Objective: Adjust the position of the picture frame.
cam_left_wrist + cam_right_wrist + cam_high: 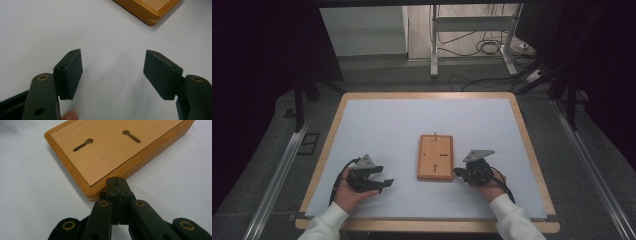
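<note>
Resting near the surface's front edge, the right claw (117, 185) sits pinched closed against the wooden box (435, 157) corner, probably to nudge it, while the left claw (112, 72) waits wide open and empty.

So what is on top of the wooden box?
The wooden box carries nothing loose; its inset lid shows two keyhole slots, and the high view shows a small peg at its far edge. The inside is covered by the lid.

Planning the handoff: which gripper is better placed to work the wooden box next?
Right. The right gripper, jaws shut on nothing, sits at the edge of the wooden box. The left gripper, jaws open, rests on the white mat, apart from the box.
</note>
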Available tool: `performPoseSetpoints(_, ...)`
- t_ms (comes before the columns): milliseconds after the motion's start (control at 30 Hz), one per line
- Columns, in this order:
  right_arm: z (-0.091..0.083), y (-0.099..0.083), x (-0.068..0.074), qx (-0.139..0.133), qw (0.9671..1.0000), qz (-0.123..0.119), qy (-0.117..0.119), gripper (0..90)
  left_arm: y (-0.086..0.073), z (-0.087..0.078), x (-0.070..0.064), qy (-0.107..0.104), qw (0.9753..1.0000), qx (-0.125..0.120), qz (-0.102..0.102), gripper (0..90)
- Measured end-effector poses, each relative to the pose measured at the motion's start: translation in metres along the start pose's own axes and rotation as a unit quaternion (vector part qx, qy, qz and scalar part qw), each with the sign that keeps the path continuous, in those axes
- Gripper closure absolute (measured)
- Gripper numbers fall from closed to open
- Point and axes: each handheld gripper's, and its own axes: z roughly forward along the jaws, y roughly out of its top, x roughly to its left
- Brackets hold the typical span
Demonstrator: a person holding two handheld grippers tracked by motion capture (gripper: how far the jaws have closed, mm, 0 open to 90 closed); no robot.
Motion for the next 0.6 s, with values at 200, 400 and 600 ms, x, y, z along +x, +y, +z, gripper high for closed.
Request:
performPoseSetpoints(200, -0.003, 0.008, -0.004, -0.021, 0.9997, 0.000, -0.013, 85.1, 0.000, -0.001, 0.001, 0.000, 1.0000, -0.002, -0.001, 30.8)
performPoseSetpoints(400, -0.004, 0.016, -0.008, -0.041, 0.9989, 0.000, -0.023, 57.2, 0.000, 0.000, 0.000, -0.001, 1.0000, 0.001, 0.001, 30.8)
performPoseSetpoints(600, 0.004, 0.030, -0.014, -0.058, 0.9973, 0.006, -0.044, 39.5, 0.000, 0.000, 0.001, -0.002, 1.0000, 0.001, 0.000, 30.8)
